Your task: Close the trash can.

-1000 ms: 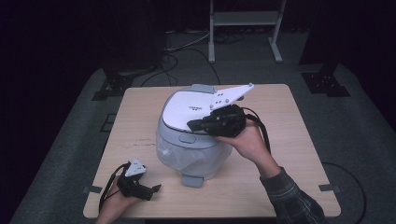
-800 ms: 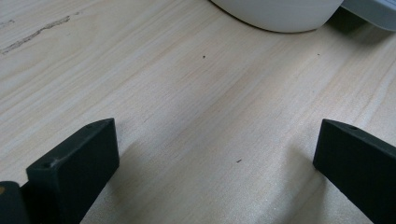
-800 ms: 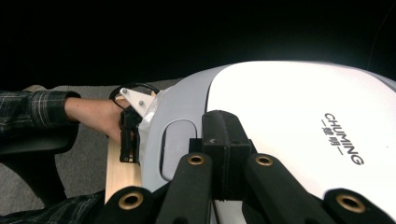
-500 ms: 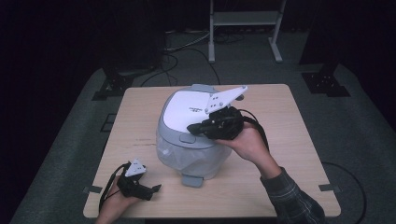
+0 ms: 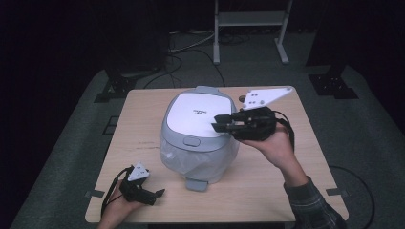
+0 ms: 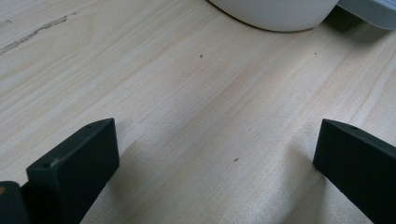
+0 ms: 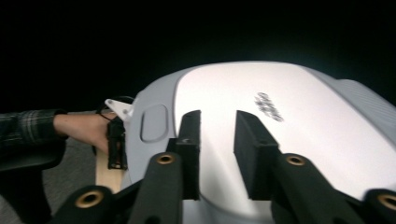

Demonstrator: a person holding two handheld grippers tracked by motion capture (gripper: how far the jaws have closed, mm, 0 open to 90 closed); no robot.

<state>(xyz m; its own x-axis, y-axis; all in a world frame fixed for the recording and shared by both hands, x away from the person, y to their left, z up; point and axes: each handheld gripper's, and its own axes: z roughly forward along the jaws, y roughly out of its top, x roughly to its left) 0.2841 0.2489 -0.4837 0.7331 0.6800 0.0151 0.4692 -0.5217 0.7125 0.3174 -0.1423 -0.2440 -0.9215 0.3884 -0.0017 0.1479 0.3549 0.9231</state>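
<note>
A pale wooden table (image 5: 267, 191) carries a large grey-and-white rice cooker with a glossy white lid (image 5: 198, 136), standing at its centre, lid closed. The right gripper (image 5: 220, 123) hovers over the right side of the lid, pointing across it; in the right gripper view its two black jaws stand a narrow gap apart just above the white lid surface (image 7: 289, 121), holding nothing, and contact with the lid cannot be told. The grey oval release button (image 5: 192, 141) lies at the lid's front edge, still clear of the jaws. The step in hand appears to be the approach to open the cooker; the next move likely calls for carrying the jaws forward onto that button. The left gripper (image 5: 155, 194) rests near the table's front left corner, jaws wide apart over bare wood (image 6: 201, 116), empty.
</note>
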